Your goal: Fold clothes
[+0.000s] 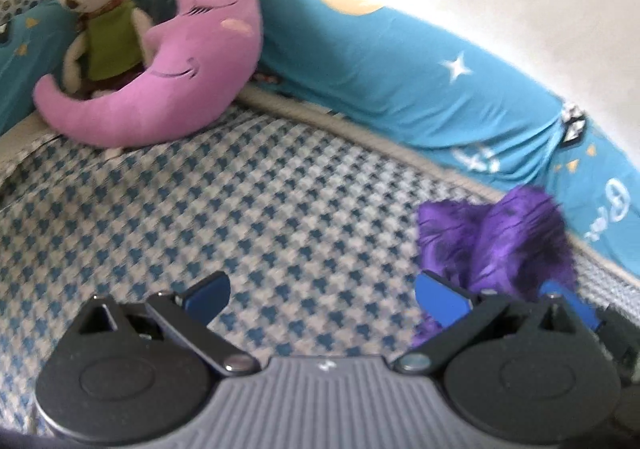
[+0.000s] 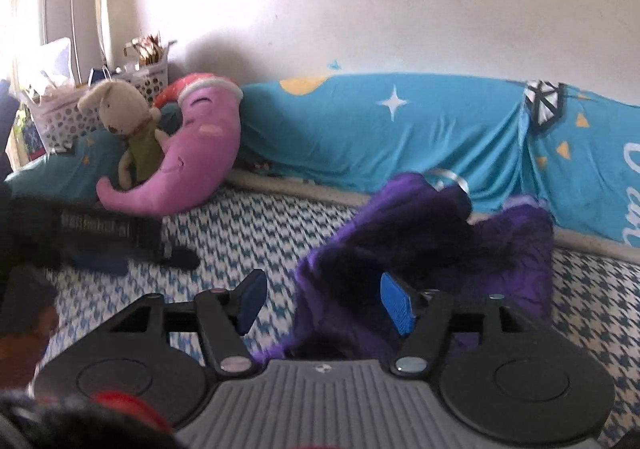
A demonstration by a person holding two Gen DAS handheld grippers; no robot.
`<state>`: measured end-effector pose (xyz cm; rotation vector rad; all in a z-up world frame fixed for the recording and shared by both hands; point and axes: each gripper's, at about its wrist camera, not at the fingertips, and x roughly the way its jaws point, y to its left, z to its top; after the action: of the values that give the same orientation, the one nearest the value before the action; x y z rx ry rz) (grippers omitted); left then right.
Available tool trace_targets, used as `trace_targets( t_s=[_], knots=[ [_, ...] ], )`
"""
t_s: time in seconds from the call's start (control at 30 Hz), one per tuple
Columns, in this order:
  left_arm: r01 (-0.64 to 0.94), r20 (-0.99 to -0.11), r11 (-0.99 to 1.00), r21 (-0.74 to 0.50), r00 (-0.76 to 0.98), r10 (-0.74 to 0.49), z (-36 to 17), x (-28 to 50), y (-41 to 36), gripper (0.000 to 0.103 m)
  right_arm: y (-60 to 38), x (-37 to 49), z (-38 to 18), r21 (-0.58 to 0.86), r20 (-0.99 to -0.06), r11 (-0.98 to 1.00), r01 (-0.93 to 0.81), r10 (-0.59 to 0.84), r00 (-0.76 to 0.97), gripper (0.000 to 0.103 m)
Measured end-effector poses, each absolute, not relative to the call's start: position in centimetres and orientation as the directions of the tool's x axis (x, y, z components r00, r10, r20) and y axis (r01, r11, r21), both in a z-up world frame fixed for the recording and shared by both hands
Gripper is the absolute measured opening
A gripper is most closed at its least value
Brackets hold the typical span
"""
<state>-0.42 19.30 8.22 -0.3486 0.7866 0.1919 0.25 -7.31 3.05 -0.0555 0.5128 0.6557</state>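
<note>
Crumpled purple fuzzy garment on blue-and-white houndstooth bed cover, left hand-held gripper spread wide, right hand-held gripper likewise wide, empty

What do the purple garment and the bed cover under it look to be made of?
The purple garment looks like a soft fleece or plush knit: a fuzzy, matte nap with dark streaks, though blur leaves that open. The bed cover looks like flat woven or printed cotton, matte, with a crisp blue-and-white houndstooth pattern.

Two handheld grippers, black and grey

Each gripper, left and right, has blue finger pads, black linkages, silver pivot screws, ribbed grey base.
</note>
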Motion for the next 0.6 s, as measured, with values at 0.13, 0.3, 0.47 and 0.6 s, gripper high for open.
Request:
trace_targets(
  t_s=[0.13,0.3,0.47,0.6],
  knots=[
    [-0.209,-0.671,0.94,-0.271,0.741,-0.029,8.9,0.1,17.9,0.103,-8.5,-0.3,2.8,0.11,-0.508,0.786,-0.608,0.57,0.645,0.064],
    [-0.098,-0.622,0.947,-0.306,0.773,-0.121,9.5,1.4,15.8,0.103,-9.9,-0.9,2.3,0.103,-0.535,0.789,-0.606,0.557,0.635,0.064],
    [-0.021,-0.61,0.968,-0.25,0.78,-0.14,10.1,3.0,13.1,0.103,-10.9,-1.3,1.8,0.108,-0.559,0.795,-0.596,0.545,0.625,0.064],
    [0.022,-0.624,0.983,-0.183,0.77,-0.133,9.8,4.5,10.9,0.103,-11.7,-1.7,1.5,0.113,-0.572,0.793,-0.599,0.545,0.613,0.064]
  ],
)
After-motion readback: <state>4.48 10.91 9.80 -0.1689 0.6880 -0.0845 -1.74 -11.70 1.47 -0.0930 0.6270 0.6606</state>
